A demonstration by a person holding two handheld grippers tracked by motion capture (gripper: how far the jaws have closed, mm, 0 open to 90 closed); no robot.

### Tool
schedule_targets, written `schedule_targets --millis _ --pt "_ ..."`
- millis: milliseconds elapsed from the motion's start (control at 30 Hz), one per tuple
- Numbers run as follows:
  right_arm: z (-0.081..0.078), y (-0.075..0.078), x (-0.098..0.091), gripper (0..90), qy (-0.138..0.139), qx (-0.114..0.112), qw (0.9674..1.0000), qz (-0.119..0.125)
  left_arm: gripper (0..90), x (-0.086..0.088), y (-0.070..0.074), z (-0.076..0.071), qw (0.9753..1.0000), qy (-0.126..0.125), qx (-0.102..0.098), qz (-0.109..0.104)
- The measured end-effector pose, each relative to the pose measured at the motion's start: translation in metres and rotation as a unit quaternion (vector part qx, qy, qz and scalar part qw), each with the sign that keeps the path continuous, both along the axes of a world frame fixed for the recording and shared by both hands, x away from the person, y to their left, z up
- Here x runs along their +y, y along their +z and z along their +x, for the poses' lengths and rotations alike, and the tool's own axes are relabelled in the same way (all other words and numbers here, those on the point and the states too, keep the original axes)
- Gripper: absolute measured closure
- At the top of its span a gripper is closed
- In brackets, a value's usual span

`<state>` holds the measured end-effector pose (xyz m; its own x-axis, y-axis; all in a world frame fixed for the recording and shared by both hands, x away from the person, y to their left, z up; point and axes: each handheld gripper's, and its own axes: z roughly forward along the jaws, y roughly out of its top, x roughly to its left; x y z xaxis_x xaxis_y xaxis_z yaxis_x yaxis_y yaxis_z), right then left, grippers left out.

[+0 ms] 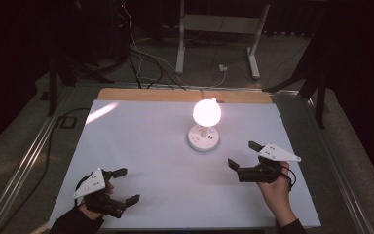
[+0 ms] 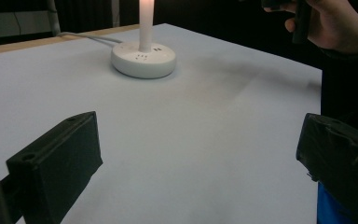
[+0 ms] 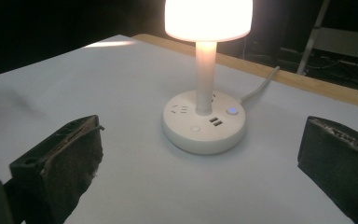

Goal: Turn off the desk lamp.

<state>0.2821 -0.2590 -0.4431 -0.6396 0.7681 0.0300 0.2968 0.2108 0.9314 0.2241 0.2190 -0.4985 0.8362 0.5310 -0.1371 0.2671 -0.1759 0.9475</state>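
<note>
A small white table lamp (image 1: 206, 114) is lit on the white table, standing on a round base (image 1: 203, 137) with sockets, USB ports and a blue light (image 3: 232, 111). Its stem (image 2: 146, 23) and base (image 2: 143, 59) show far off in the left gripper view. My right gripper (image 1: 242, 154) is open just right of the base, jaws pointing at it with nothing between them; the lamp (image 3: 204, 70) fills the gap ahead. My left gripper (image 1: 126, 185) is open near the front left edge, holding nothing.
The lamp's grey cable (image 3: 258, 88) runs off the back over the wooden table edge (image 1: 175, 95). Metal rails (image 1: 24, 161) flank the table. Table legs (image 1: 180, 44) and floor cables (image 1: 141, 63) lie beyond. The other hand (image 2: 335, 28) shows at the upper right of the left gripper view.
</note>
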Motion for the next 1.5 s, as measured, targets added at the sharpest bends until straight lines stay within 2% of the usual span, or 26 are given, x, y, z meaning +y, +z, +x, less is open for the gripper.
schedule_targets --millis 233,733,867,1033,1067,1267,1467,1500 --pt "0.012 0.002 0.007 0.0 0.009 0.002 0.9999 -0.014 0.6 0.0 0.0 0.0 1.0 -0.001 0.0 -0.002" --pt "0.036 -0.001 0.025 0.0 0.017 0.01 0.9997 -0.011 0.6 0.0 0.0 0.0 1.0 -0.001 0.001 -0.001" --pt "0.044 -0.004 0.033 0.0 0.02 0.009 0.9994 -0.027 0.6 0.0 0.0 0.0 1.0 0.0 0.002 -0.002" --pt "0.051 -0.008 0.04 0.0 0.023 0.017 0.9989 -0.036 0.6 0.0 0.0 0.0 1.0 -0.001 0.002 -0.002" --pt "0.054 -0.011 0.044 0.0 0.019 0.016 0.9987 -0.045 0.6 0.0 0.0 0.0 1.0 -0.001 0.002 -0.002" --pt "0.062 -0.018 0.051 0.0 0.014 0.022 0.9987 -0.044 0.6 0.0 -0.001 0.0 1.0 0.0 0.003 -0.001" --pt "0.066 -0.022 0.058 0.0 0.008 0.035 0.9992 -0.016 0.6 0.0 -0.001 0.0 1.0 0.0 0.003 0.0" --pt "0.066 -0.022 0.059 3.8 0.008 0.035 0.9992 -0.015 0.6 0.0 -0.001 0.0 1.0 0.0 0.003 0.0"
